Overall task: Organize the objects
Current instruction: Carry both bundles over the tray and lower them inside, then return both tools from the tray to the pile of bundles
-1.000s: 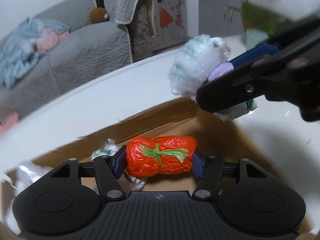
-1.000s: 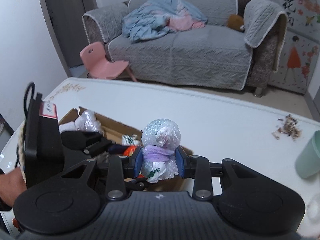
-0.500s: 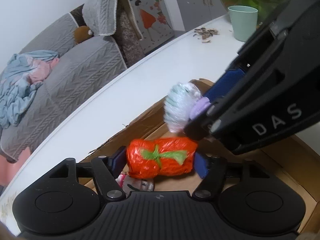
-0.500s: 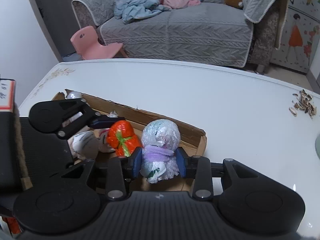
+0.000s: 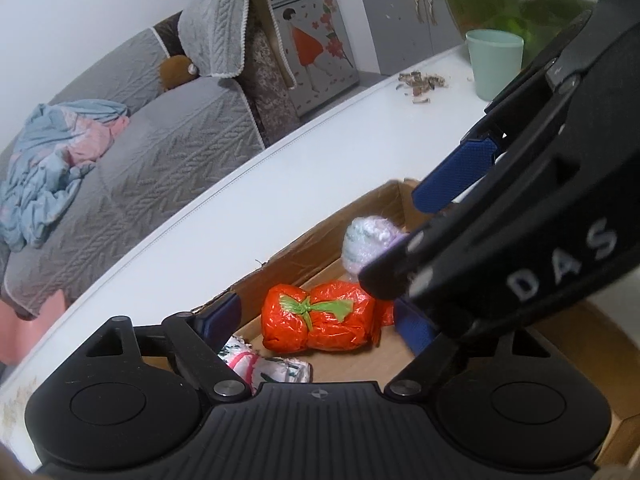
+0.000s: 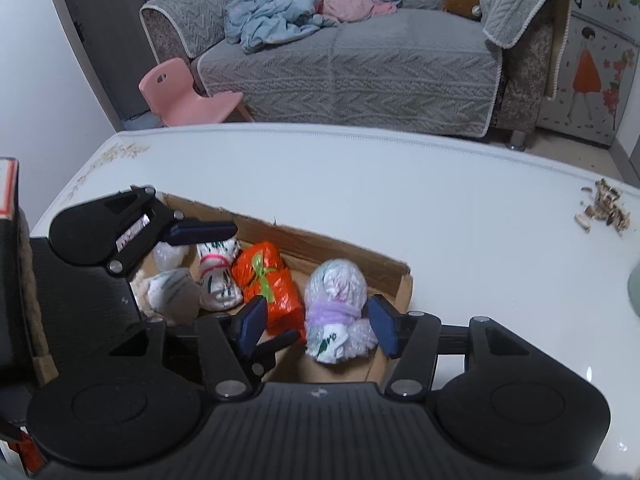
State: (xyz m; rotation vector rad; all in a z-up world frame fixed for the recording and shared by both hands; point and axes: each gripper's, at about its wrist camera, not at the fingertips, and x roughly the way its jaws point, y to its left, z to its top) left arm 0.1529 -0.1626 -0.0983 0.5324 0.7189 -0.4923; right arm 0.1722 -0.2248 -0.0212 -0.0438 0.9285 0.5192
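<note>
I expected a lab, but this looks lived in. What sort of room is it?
Most likely a home living room: a grey sofa strewn with crumpled laundry, a small pink child's chair, and a white table bearing a cardboard box of wrapped bundles.

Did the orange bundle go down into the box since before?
Yes. The orange bundle sank from above the cardboard box rim to its floor, and the left gripper, jaws just opening, no longer squeezes it.

Bright orange bundle [image 6: 267, 280] tied with a lime-green strip, lying in the brown cardboard box [image 6: 348, 250]. Beside it a clear-white bubble-wrap bundle [image 6: 338, 304] with a lilac band (green marks lower down). Grey herringbone sofa [image 6: 360, 68] behind, pink chair [image 6: 180, 98], white table [image 6: 400, 200], mint cup [image 5: 494, 62].
</note>
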